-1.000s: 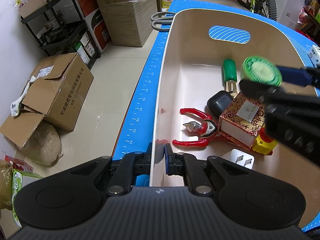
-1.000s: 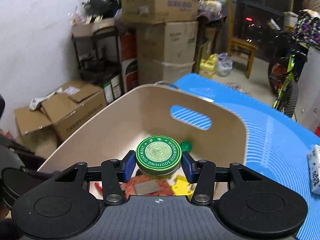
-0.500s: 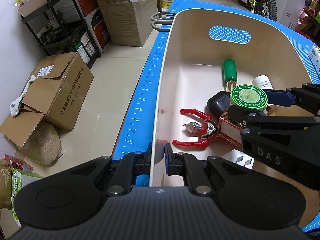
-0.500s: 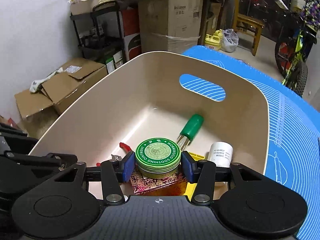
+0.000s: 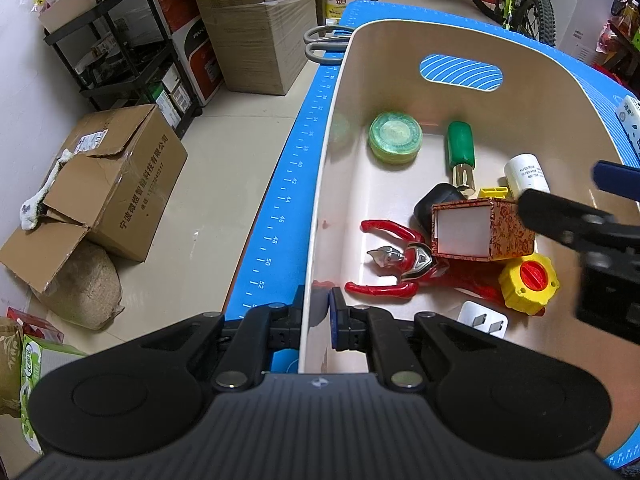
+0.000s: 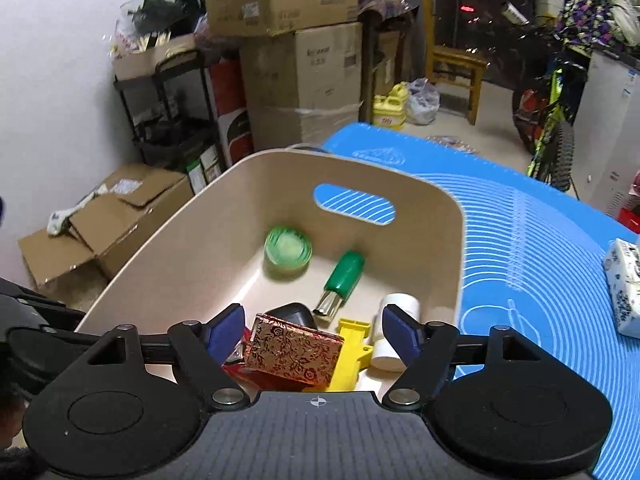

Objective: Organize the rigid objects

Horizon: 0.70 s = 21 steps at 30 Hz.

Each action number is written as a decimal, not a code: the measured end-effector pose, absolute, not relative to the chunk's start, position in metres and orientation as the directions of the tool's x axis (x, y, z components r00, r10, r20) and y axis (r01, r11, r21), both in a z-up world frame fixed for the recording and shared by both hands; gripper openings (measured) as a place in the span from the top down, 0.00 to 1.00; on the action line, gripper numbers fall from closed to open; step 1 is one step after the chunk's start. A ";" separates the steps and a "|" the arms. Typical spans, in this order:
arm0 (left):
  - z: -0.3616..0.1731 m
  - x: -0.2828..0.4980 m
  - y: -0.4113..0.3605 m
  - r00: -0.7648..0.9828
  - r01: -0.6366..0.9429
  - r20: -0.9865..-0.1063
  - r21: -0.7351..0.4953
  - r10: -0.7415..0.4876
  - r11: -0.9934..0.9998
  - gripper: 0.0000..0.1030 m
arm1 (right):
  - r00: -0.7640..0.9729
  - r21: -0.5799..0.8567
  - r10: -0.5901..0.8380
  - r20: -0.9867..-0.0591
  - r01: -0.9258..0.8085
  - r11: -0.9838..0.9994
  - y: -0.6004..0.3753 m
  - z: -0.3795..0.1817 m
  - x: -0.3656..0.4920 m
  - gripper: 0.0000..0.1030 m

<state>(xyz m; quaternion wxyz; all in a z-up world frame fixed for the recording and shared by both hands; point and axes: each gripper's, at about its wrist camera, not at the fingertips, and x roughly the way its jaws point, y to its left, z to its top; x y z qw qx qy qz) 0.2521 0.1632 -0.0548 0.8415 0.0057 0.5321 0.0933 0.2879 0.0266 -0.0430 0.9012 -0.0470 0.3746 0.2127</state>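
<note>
A beige bin (image 5: 332, 128) (image 6: 168, 236) stands on a blue mat (image 6: 532, 240). The green ointment tin (image 5: 395, 135) (image 6: 287, 249) lies blurred on the bin floor near the far left corner. My left gripper (image 5: 316, 316) is shut on the bin's near wall. My right gripper (image 6: 314, 330) is open and empty above the bin's near end; it shows at the right of the left wrist view (image 5: 576, 216). In the bin also lie a green-handled screwdriver (image 5: 460, 152), a patterned box (image 5: 484, 232), a red toy figure (image 5: 400, 260), a white cylinder (image 5: 526, 174) and a yellow cap (image 5: 528, 282).
Grey scissors (image 5: 324, 42) lie on the mat behind the bin. A white tissue pack (image 6: 624, 280) lies on the mat at the right. Cardboard boxes (image 5: 116, 176), a black shelf (image 5: 120, 48) and a bicycle (image 6: 552, 120) stand on the floor around the table.
My right gripper has opened and let go of the green tin. The tin has dropped to the bin floor at the far left. The patterned box has tipped onto its side. The left gripper has not moved.
</note>
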 end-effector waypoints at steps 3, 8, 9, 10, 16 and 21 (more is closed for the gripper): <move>-0.055 0.252 0.162 0.417 -0.150 -0.894 0.111 0.164 0.983 0.88 | 0.650 0.075 0.340 -0.680 -0.400 0.914 0.018 -0.038 0.281 0.19; -0.050 0.250 0.157 0.436 -0.148 -0.879 0.145 0.196 0.978 0.86 | 0.681 0.107 0.331 -0.653 -0.351 0.930 -0.001 -0.030 0.272 0.13; -0.048 0.250 0.155 0.443 -0.147 -0.873 0.154 0.204 0.977 0.85 | 0.688 0.116 0.330 -0.646 -0.339 0.934 -0.005 -0.028 0.271 0.10; -0.045 0.249 0.154 0.448 -0.146 -0.868 0.164 0.213 0.976 0.85 | 0.694 0.122 0.329 -0.640 -0.331 0.936 -0.008 -0.026 0.271 0.10; -0.022 0.238 0.145 0.535 -0.158 -0.806 0.200 0.254 0.967 0.36 | 0.720 0.150 0.320 -0.616 -0.292 0.945 -0.020 -0.016 0.264 0.08; -0.008 0.230 0.133 0.573 -0.146 -0.785 0.183 0.234 0.972 0.31 | 0.746 0.128 0.301 -0.594 -0.281 0.951 -0.027 -0.008 0.250 0.07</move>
